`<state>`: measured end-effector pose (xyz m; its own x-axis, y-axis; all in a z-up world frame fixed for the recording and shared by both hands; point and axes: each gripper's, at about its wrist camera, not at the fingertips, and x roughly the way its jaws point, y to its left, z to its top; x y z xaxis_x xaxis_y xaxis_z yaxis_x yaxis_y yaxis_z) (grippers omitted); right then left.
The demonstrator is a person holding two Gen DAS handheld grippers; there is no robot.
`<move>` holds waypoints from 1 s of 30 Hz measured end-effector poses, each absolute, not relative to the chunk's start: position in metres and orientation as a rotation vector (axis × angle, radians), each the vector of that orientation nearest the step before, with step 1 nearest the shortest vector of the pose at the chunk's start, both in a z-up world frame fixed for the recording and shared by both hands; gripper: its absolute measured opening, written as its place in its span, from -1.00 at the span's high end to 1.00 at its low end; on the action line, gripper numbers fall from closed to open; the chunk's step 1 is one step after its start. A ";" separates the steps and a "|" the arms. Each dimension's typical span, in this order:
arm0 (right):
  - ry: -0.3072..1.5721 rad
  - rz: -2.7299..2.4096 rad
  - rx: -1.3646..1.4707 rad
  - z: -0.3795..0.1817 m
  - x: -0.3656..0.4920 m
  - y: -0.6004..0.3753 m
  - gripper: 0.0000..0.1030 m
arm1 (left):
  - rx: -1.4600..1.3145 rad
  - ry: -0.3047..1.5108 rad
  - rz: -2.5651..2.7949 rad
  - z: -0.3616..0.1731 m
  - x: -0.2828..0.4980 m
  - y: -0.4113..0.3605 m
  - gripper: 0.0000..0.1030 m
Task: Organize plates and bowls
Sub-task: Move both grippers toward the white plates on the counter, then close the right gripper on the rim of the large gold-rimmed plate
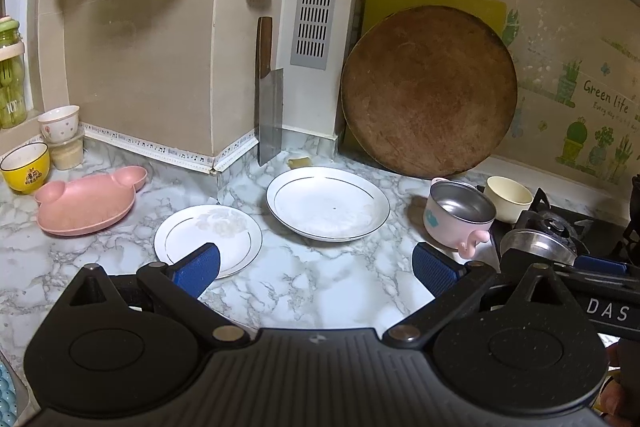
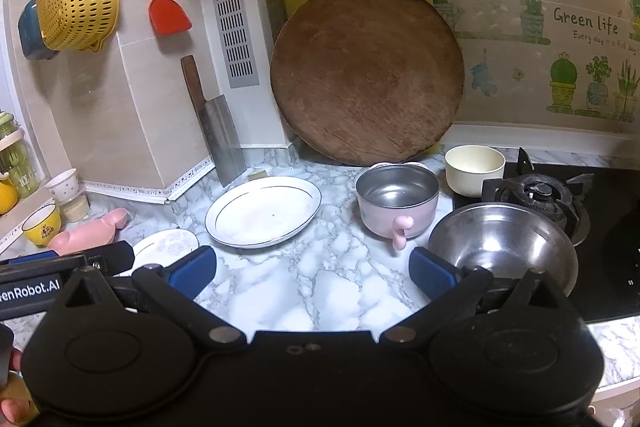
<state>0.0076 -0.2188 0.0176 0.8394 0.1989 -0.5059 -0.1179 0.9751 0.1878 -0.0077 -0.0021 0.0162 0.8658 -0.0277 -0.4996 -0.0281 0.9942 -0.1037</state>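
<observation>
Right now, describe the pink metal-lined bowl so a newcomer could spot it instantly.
Start at the round wooden board leaning on the back wall. Just in front of it on the marble counter, the pink bowl stands between the big white plate and the stove. Unlike the cream bowl and steel bowl beside it, it has a steel lining and a pink handle.

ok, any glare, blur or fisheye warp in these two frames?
Left wrist: sharp, dim warm light, wall and tile lines bowed, soft glare on the large plate. Right wrist: same barrel warp, dark vignette at the corners, bright reflections inside the steel bowl; no motion blur in either.
</observation>
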 end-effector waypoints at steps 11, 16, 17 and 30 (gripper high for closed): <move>0.591 0.151 0.118 0.009 0.041 -0.205 -1.00 | -0.112 0.572 -0.047 -0.003 0.037 0.011 -0.99; 0.637 0.116 0.123 0.000 0.068 -0.199 -0.99 | -0.101 0.588 -0.066 -0.011 0.066 0.017 -0.99; 0.647 0.113 0.126 -0.002 0.072 -0.198 -0.99 | -0.100 0.590 -0.065 -0.012 0.071 0.018 -0.99; 0.639 0.112 0.103 -0.001 0.132 -0.177 -0.95 | -0.070 0.580 -0.076 -0.010 0.157 0.043 -0.99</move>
